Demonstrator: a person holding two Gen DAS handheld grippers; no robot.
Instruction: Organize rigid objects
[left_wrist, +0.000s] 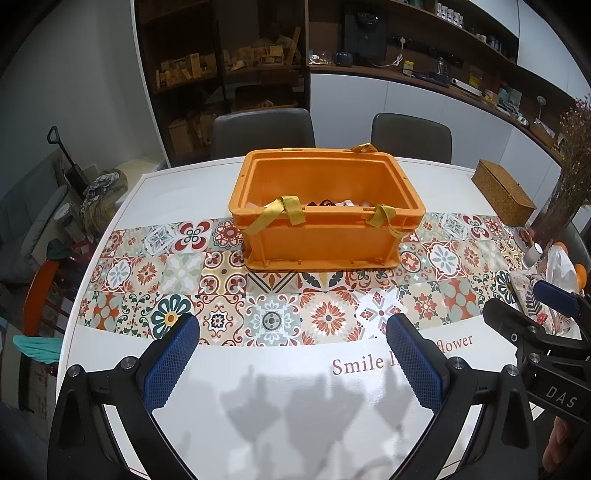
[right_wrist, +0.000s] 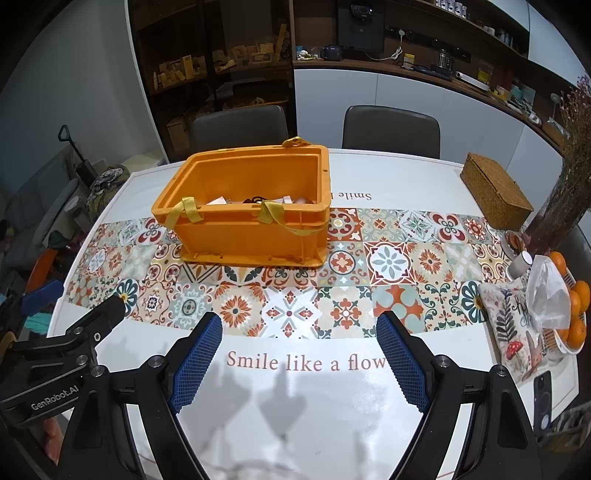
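Tiled tablecloth (left_wrist: 221, 273) under orange crate (left_wrist: 321, 236), small items inside | left gripper (left_wrist: 291, 363) wide, empty | right gripper (right_wrist: 299, 363) wide, empty

Orange crate (left_wrist: 325, 236) upright mid-table, small items (left_wrist: 332, 203) inside

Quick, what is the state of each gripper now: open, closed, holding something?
Left gripper: open, holding nothing.
Right gripper: open, holding nothing.

Left gripper (left_wrist: 291, 332) hangs wide open over the table (left_wrist: 207, 184), orange crate (left_wrist: 321, 218) dead ahead on the tiled runner (left_wrist: 221, 273), right gripper (left_wrist: 532, 310) alongside.
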